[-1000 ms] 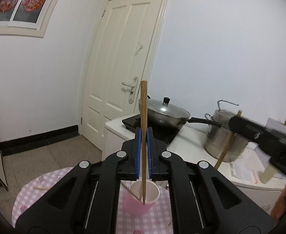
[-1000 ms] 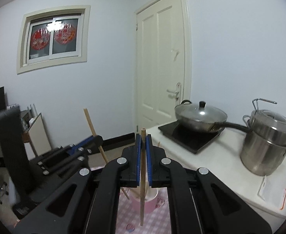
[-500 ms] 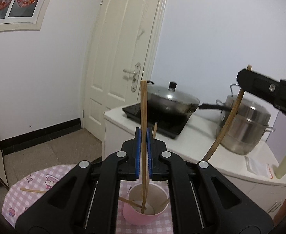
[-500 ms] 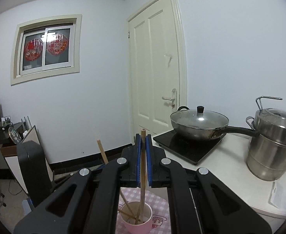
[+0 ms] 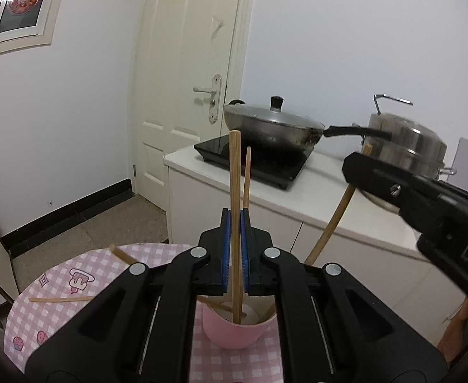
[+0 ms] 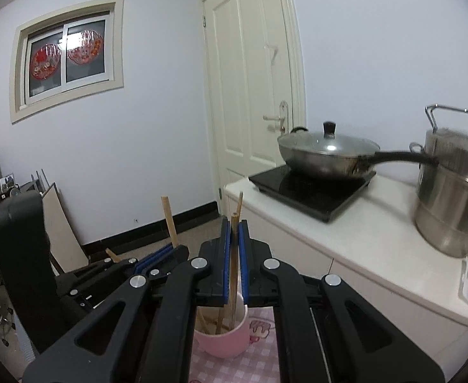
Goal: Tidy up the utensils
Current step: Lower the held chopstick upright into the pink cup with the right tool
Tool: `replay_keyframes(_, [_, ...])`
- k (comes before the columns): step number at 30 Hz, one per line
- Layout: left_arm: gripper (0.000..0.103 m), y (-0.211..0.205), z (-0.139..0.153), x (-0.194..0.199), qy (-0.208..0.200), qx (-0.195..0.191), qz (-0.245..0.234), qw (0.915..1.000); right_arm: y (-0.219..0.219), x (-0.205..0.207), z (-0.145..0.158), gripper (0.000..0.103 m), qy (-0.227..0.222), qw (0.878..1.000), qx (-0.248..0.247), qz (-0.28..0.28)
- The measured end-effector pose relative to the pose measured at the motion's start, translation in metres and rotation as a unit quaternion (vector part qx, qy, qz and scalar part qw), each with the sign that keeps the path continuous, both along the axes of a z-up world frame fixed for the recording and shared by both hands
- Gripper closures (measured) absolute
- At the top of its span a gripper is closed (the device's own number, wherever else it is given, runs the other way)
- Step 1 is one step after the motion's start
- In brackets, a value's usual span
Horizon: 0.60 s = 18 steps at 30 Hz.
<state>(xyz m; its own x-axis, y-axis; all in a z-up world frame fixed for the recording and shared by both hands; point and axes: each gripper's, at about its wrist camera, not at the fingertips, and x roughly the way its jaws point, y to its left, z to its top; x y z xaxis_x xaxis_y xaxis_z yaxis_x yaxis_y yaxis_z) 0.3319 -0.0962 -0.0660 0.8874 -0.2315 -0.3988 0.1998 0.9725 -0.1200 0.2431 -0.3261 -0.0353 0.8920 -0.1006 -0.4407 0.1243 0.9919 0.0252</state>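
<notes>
**Q:** What do the two claws hold above the table?

**A:** The left gripper (image 5: 235,249) is pinched on a wooden chopstick (image 5: 234,198) that stands nearly upright between its blue pads (image 5: 225,249), lower tip dipped inside the pink cup (image 5: 234,332). The right gripper (image 6: 234,261) is likewise clamped on its own chopstick, the second chopstick (image 6: 234,274), whose lower end reaches into the same cup, seen in that view just under the jaws.

**Q:** How do the two claws stand to each other?

**A:** From the left wrist view the right gripper enters from the right, its chopstick slanting down toward the cup. From the right wrist view the left gripper sits low at left, just beside, its stick angled upward.

**Q:** Where are the rest of the utensils?

**A:** Several more sticks already lean inside the cup, one thin stick (image 5: 247,175) rising behind the left jaws. Two loose chopsticks (image 5: 63,299) lie flat on the pink checked tablecloth (image 5: 58,287) left of the cup, well apart from it.

**Q:** And beyond the table?

**A:** A white counter (image 6: 377,233) carries a black induction hob (image 6: 313,188) with a lidded wok (image 6: 326,153) on it, and a steel steamer pot (image 6: 454,204) beside. A cream door (image 6: 249,95) and a window (image 6: 66,57) with red paper cuttings are set in the walls behind.
</notes>
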Motion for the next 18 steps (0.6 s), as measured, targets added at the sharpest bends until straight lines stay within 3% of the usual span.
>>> replay_keyframes(18, [0.096,0.003,-0.01,-0.011,0.035,0.016,-0.017,0.9991,-0.003,-0.012,-0.002,0.097,0.012,1.0,0.018,-0.009])
